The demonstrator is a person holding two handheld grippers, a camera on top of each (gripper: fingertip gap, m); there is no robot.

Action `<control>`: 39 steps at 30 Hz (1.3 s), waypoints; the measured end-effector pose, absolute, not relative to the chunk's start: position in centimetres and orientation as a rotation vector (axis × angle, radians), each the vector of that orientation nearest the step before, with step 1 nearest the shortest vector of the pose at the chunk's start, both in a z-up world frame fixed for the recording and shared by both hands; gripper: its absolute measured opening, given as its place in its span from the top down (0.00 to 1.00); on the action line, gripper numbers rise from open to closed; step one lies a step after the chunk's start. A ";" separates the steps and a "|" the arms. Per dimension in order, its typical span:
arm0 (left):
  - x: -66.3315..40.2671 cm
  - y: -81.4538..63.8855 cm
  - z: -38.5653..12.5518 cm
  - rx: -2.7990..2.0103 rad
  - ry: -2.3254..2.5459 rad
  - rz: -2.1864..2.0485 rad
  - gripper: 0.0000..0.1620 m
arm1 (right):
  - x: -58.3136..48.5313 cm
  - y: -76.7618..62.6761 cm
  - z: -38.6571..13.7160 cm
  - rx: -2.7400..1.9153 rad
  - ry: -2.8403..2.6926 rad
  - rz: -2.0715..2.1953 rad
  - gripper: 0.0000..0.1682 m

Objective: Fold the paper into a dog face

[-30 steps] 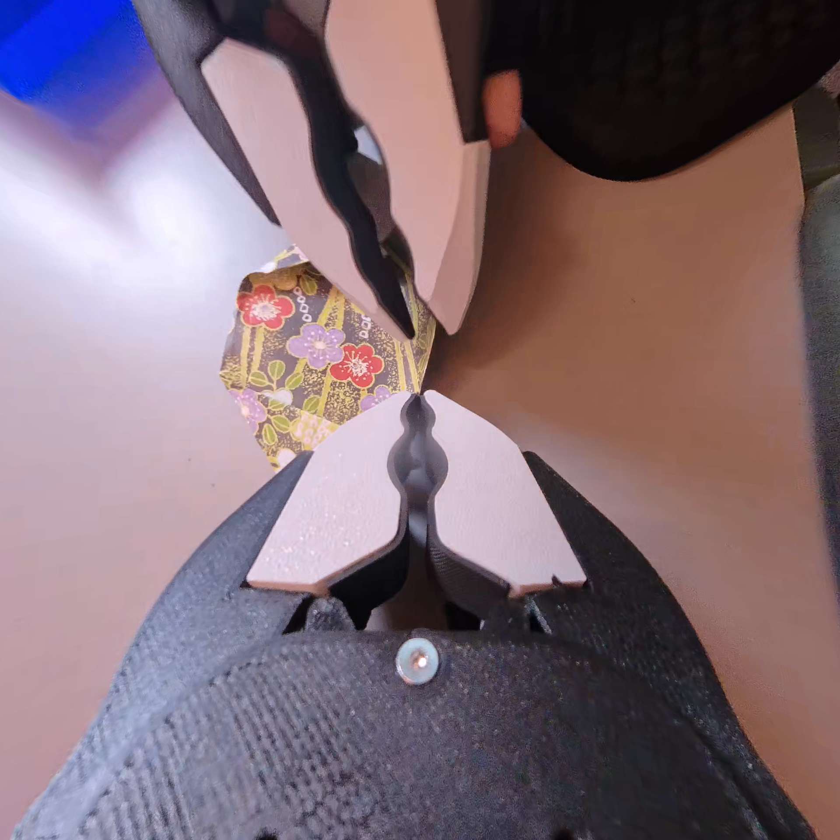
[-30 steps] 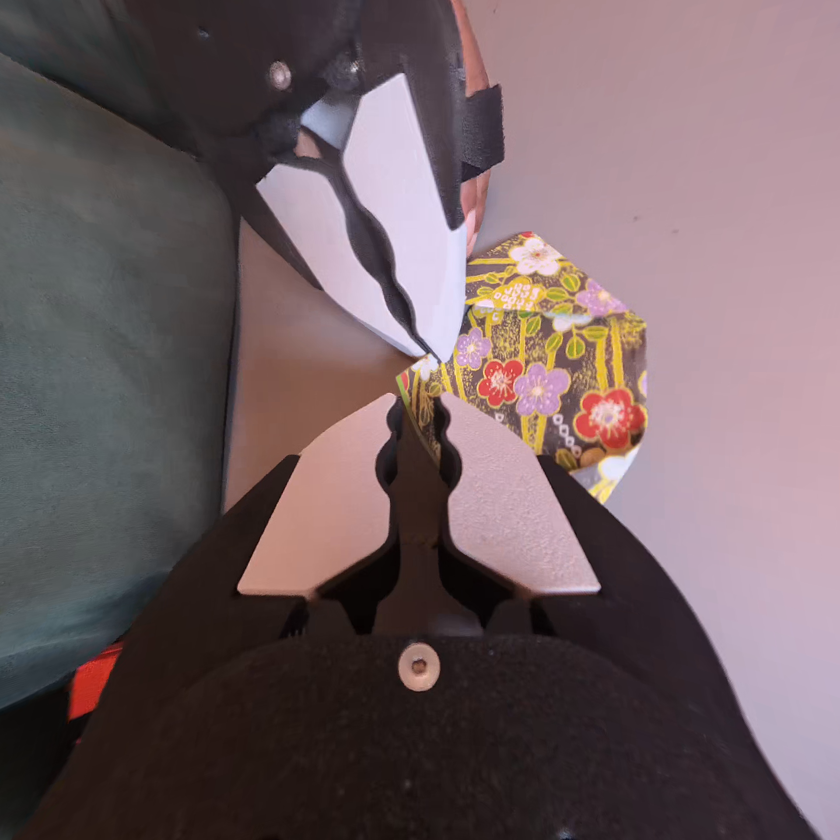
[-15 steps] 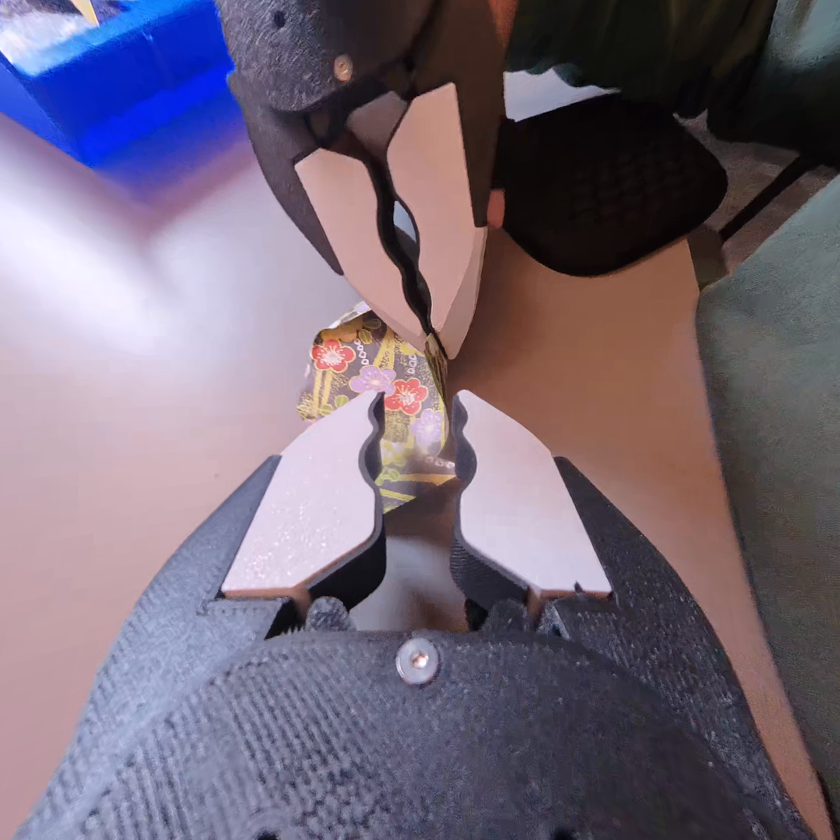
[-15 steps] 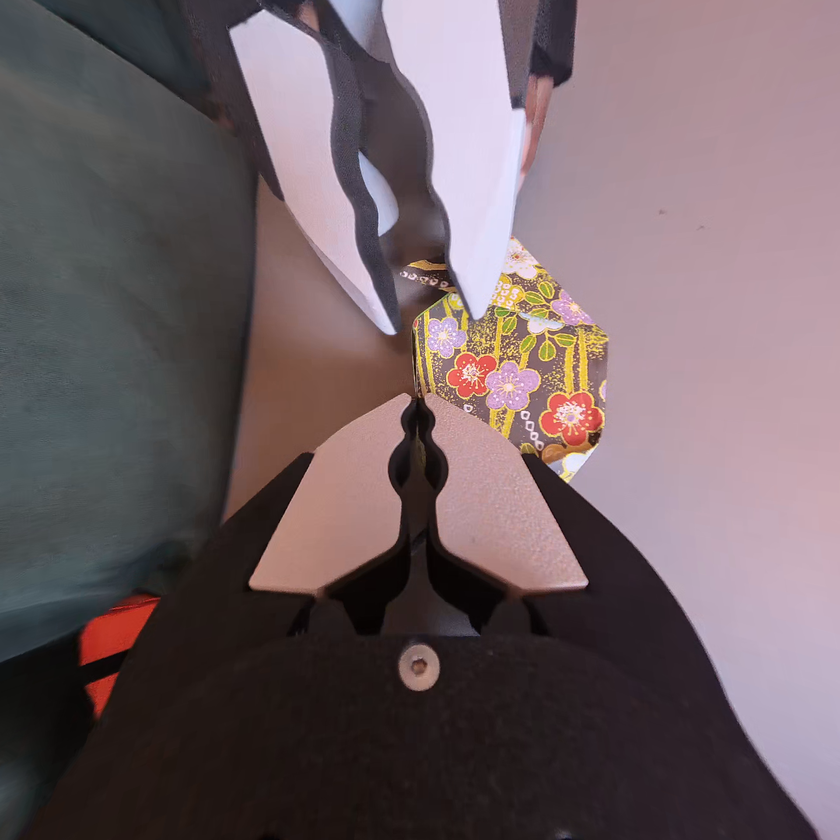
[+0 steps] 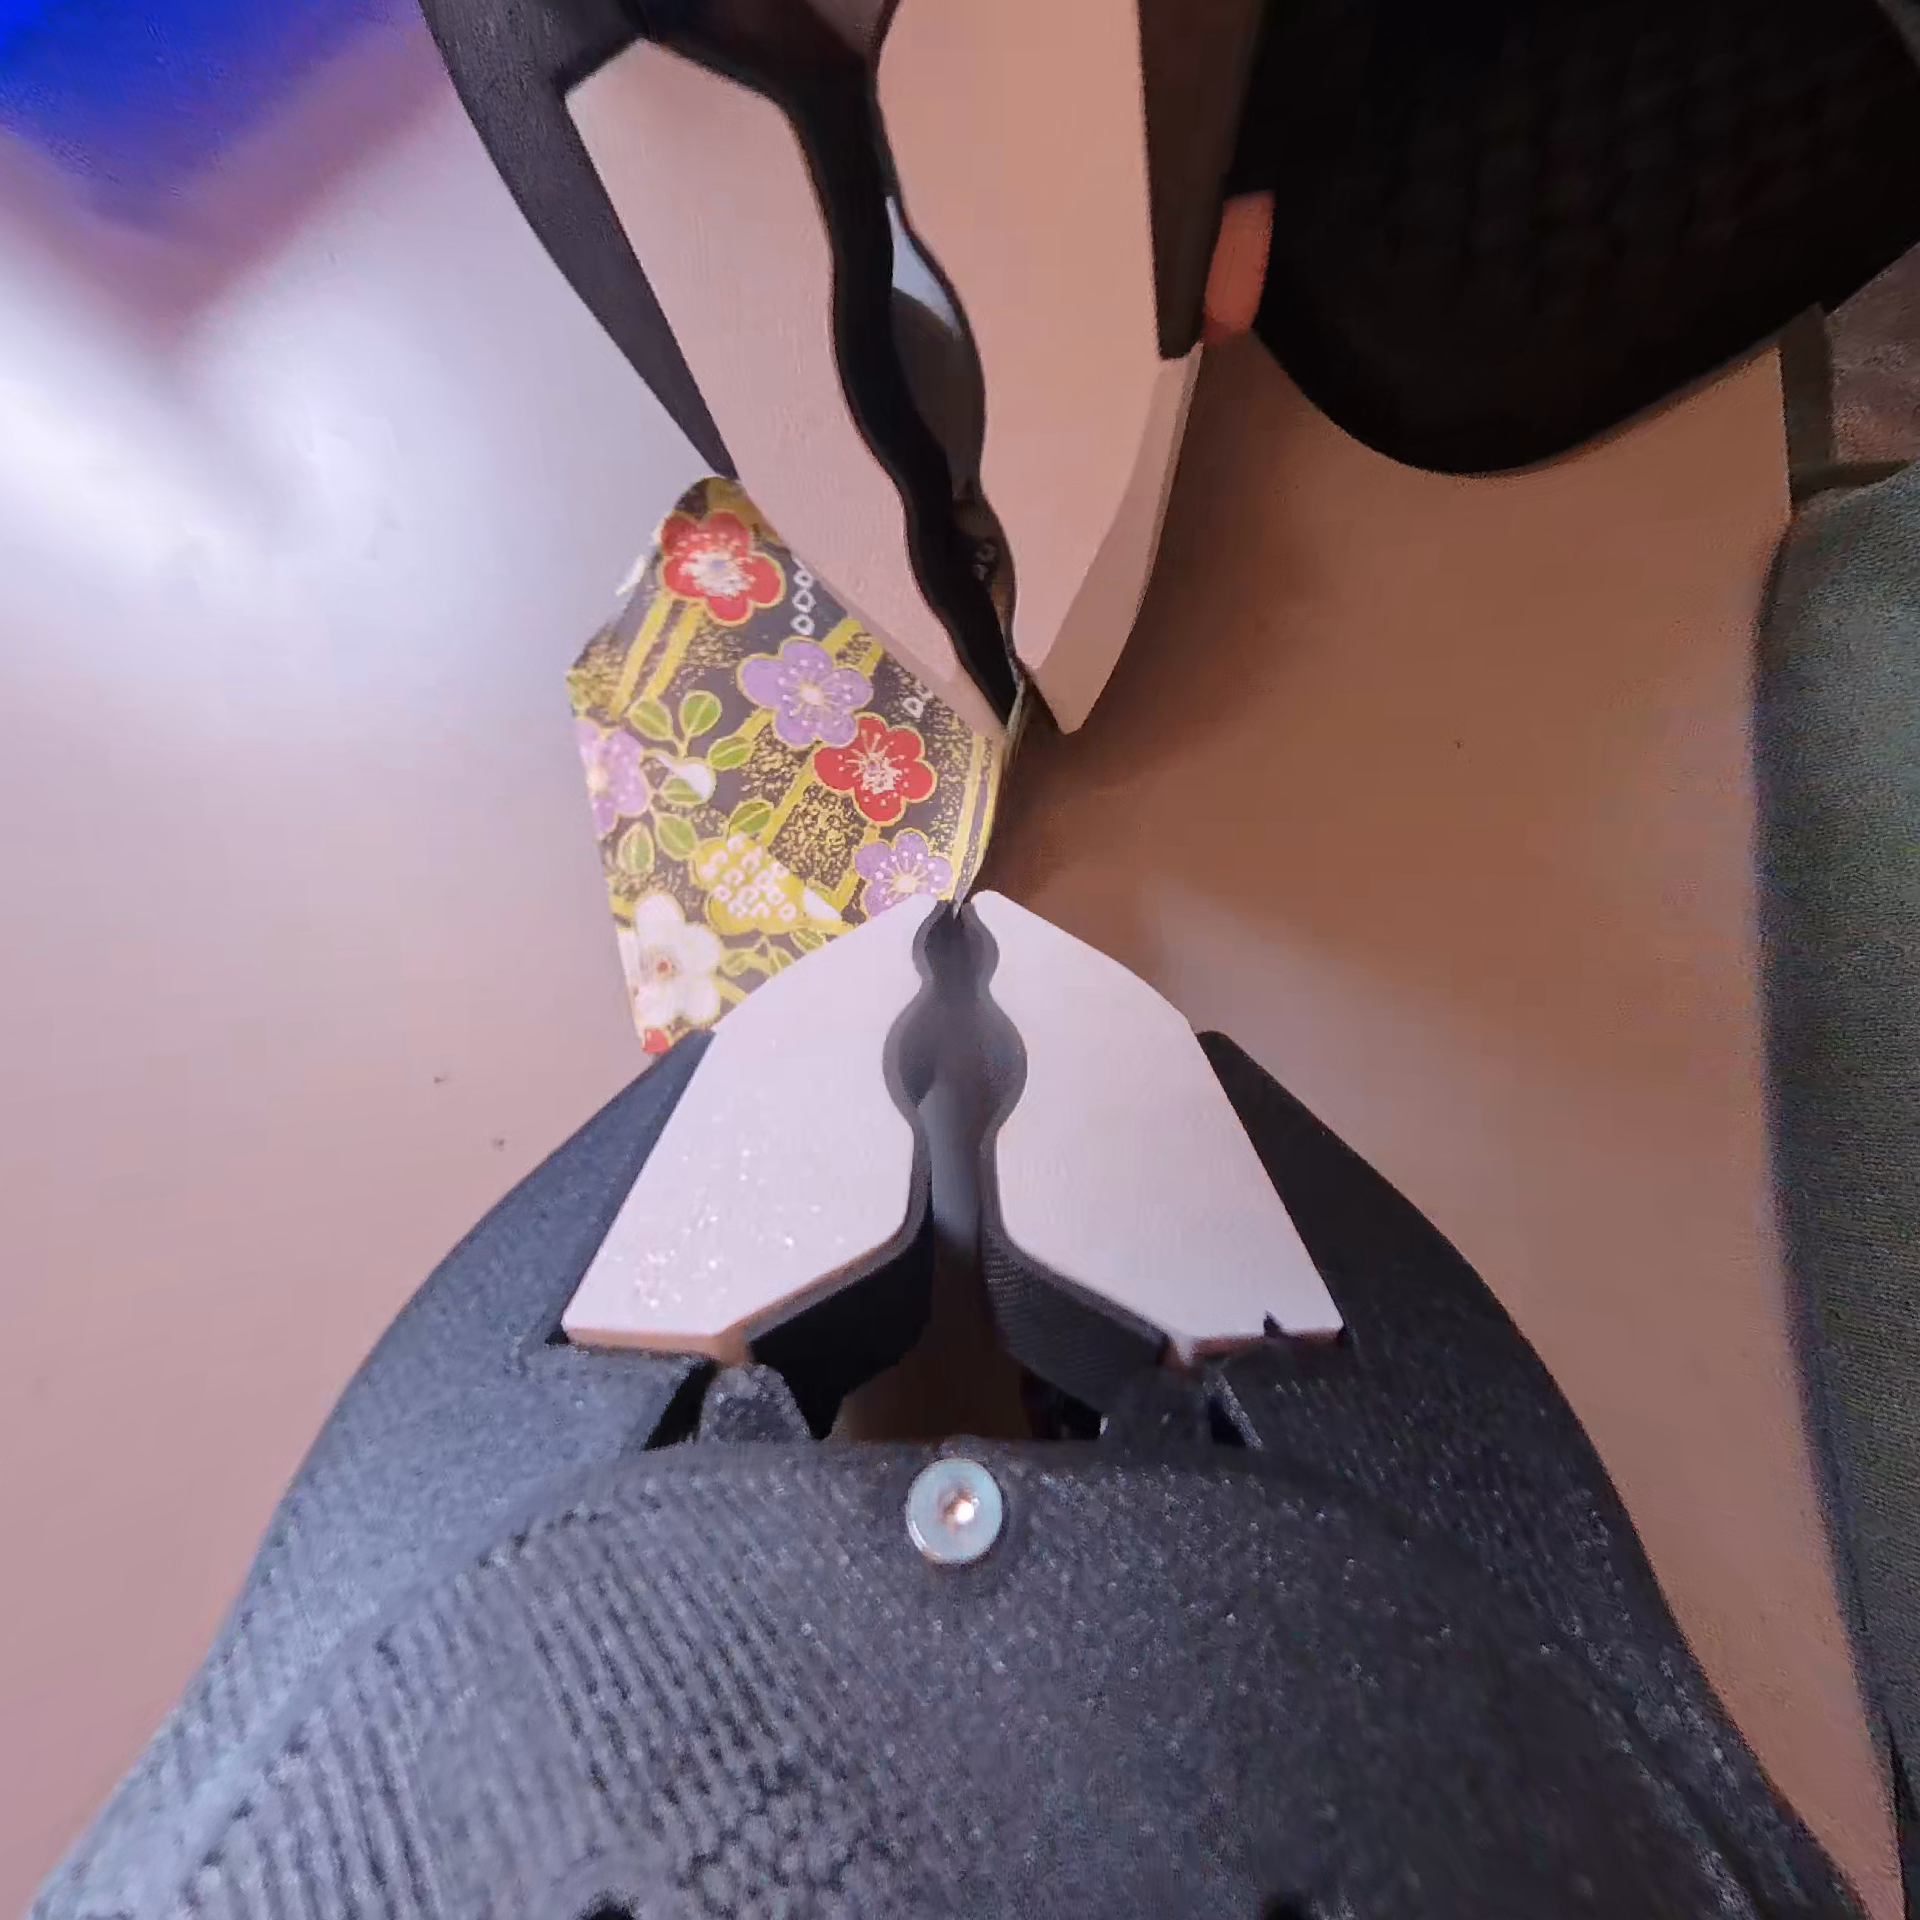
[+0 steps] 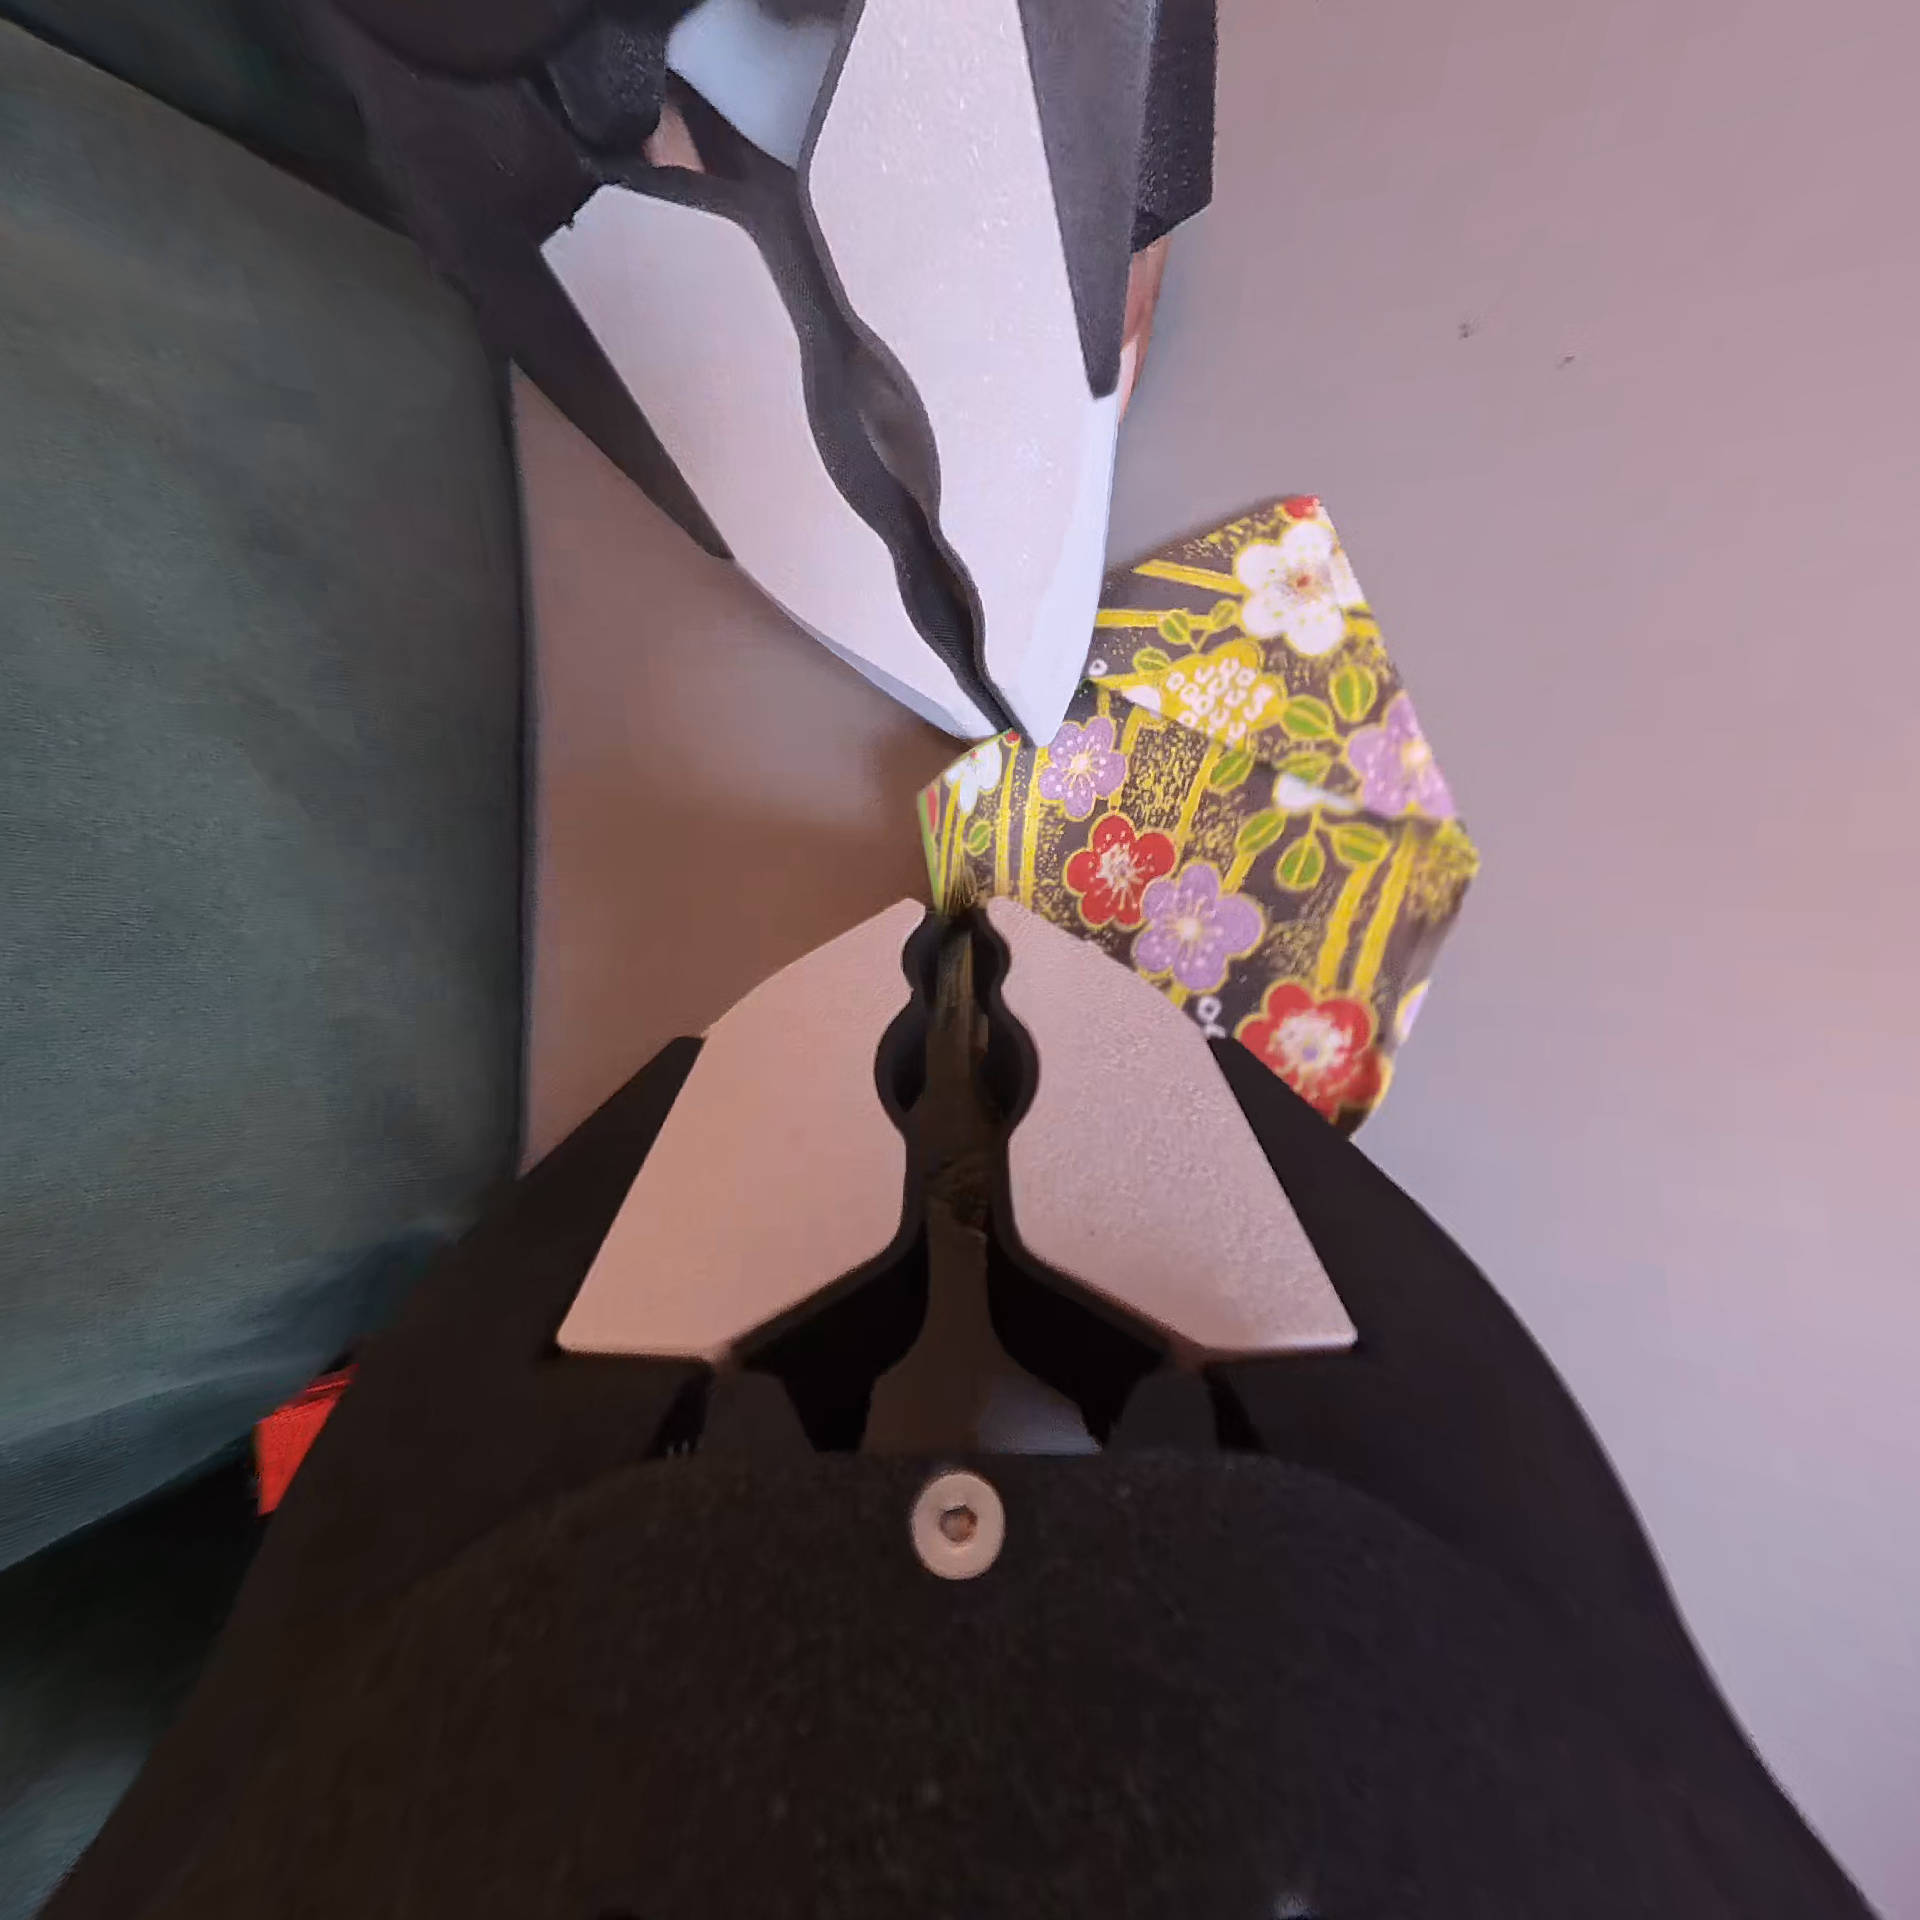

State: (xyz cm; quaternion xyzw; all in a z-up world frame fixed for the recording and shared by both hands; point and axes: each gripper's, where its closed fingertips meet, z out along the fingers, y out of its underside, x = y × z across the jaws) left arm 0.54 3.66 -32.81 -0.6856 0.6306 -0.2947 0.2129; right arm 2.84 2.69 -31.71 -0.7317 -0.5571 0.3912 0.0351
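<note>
The folded paper (image 5: 790,769) has a dark floral print with red, purple and white flowers and gold lines. It also shows in the right wrist view (image 6: 1195,862). My left gripper (image 5: 958,910) is shut on the near end of the paper's right-hand edge. My right gripper (image 5: 1023,712) comes in from the top and is shut on the far end of that edge. In the right wrist view my right gripper (image 6: 958,920) pinches the paper's edge between its fingers, and my left gripper (image 6: 1013,727) pinches the far corner. The paper seems lifted along that edge.
The tan table (image 5: 1403,883) lies under both grippers. A dark green cloth (image 6: 229,727) lies along the table's edge, also in the left wrist view (image 5: 1849,935). A black mesh seat (image 5: 1558,208) is beyond. A blue object (image 5: 125,83) sits far left, a red item (image 6: 301,1423) low down. Only a small space, under 4 cm, lies between the two pairs of fingers.
My left gripper was shut one second ago, open around the paper half a second ago, and is now shut on its edge. My right gripper has closed on the paper. Both views moved closer.
</note>
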 end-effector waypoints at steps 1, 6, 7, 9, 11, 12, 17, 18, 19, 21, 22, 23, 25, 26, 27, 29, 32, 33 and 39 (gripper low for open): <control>0.5 3.7 -32.8 -1.910 1.752 -0.810 1.00 | 2.9 2.9 -31.7 -2.242 -1.713 1.155 0.96; 0.5 2.6 -32.5 -1.924 1.774 -0.862 1.00 | 3.2 3.2 -31.5 -2.144 -1.749 0.989 1.00; 0.4 2.2 -32.2 -1.916 1.792 -0.894 0.99 | 3.3 2.9 -31.5 -2.129 -1.772 1.005 1.00; 0.1 1.5 -31.2 -1.893 1.823 -0.973 0.90 | 3.4 2.5 -31.6 -2.106 -1.810 1.039 1.00; -0.1 3.0 -30.2 -1.878 1.769 -0.957 0.91 | 3.6 2.1 -31.6 -2.078 -1.857 1.061 1.00; -0.1 3.8 -30.0 -1.879 1.764 -0.940 0.91 | 3.7 1.7 -31.6 -2.064 -1.890 1.078 1.00; 1.4 5.5 -31.8 -1.768 1.909 -0.771 0.93 | 4.0 0.3 -31.3 -1.997 -2.013 1.125 1.00; 1.6 5.5 -32.4 -1.751 1.949 -0.727 0.94 | 4.0 0.2 -31.3 -1.996 -2.014 1.136 1.00; 1.7 5.4 -32.9 -1.746 1.979 -0.699 0.95 | 4.1 0.2 -31.2 -2.008 -1.999 1.138 1.00; 2.0 4.9 -32.8 -1.710 1.981 -0.709 1.00 | 4.3 0.7 -31.4 -2.086 -1.932 1.133 1.00; 2.0 4.9 -32.9 -1.696 1.979 -0.692 1.00 | 4.4 0.8 -31.5 -2.137 -1.881 1.147 1.00; 2.0 4.9 -32.9 -1.684 1.972 -0.683 1.00 | 4.4 1.0 -31.5 -2.191 -1.820 1.174 1.00; 2.0 4.9 -32.9 -1.670 1.959 -0.679 1.00 | 4.4 1.3 -31.6 -2.313 -1.701 1.219 1.00; 2.0 4.9 -32.9 -1.672 1.954 -0.682 1.00 | 4.4 1.4 -31.8 -2.357 -1.667 1.226 1.00; 2.0 4.9 -32.9 -1.674 1.951 -0.686 1.00 | 4.5 1.6 -32.0 -2.394 -1.656 1.207 1.00; 2.0 5.0 -32.9 -1.676 1.946 -0.691 1.00 | 4.8 1.7 -32.6 -2.448 -1.659 1.155 1.00; 2.0 5.0 -32.9 -1.685 1.930 -0.701 1.00 | 4.8 1.7 -32.7 -2.478 -1.669 1.087 1.00; 2.0 5.0 -32.9 -1.689 1.923 -0.706 1.00 | 4.8 1.7 -32.8 -2.479 -1.677 1.058 1.00; 1.8 4.7 -32.5 -1.652 1.945 -0.687 1.00 | 4.9 1.7 -32.8 -2.491 -1.674 0.966 1.00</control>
